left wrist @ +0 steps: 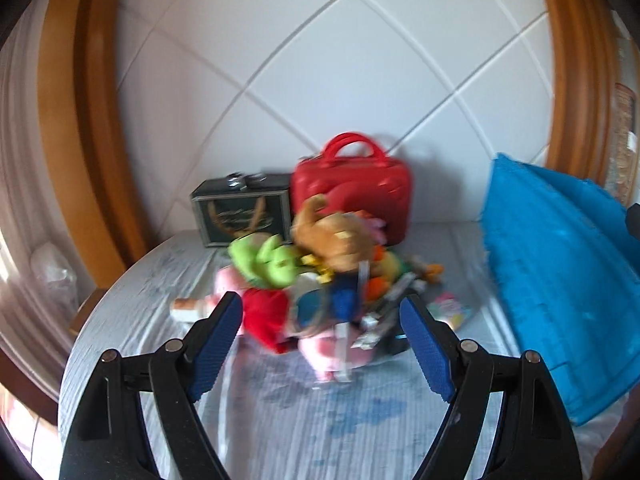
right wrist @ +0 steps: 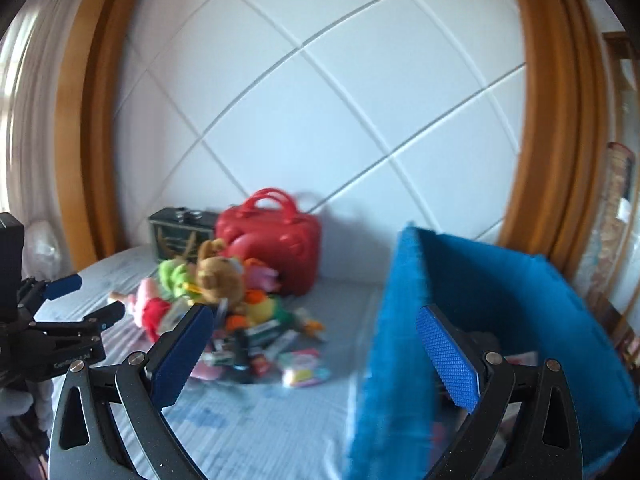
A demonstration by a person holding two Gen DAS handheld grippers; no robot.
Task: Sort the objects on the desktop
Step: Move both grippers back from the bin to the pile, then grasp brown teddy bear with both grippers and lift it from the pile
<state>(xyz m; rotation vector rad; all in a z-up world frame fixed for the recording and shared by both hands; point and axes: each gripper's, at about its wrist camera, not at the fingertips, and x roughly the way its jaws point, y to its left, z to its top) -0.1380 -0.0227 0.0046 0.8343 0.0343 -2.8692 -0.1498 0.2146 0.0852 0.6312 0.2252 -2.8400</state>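
Observation:
A heap of plush toys lies on a grey bedsheet: a brown one on top, a green one and a pink-and-red one to its left. Small packets are scattered at the heap's near side. My left gripper is open just short of the heap, with nothing between its pads. It also shows in the right wrist view as the left gripper. My right gripper is open, and the left wall of a blue fabric bin rises between its fingers without being pinched.
A red carry case and a dark box stand behind the heap against a white padded headboard. The blue bin fills the right side. Wooden frame posts flank the headboard, with curtains at far left.

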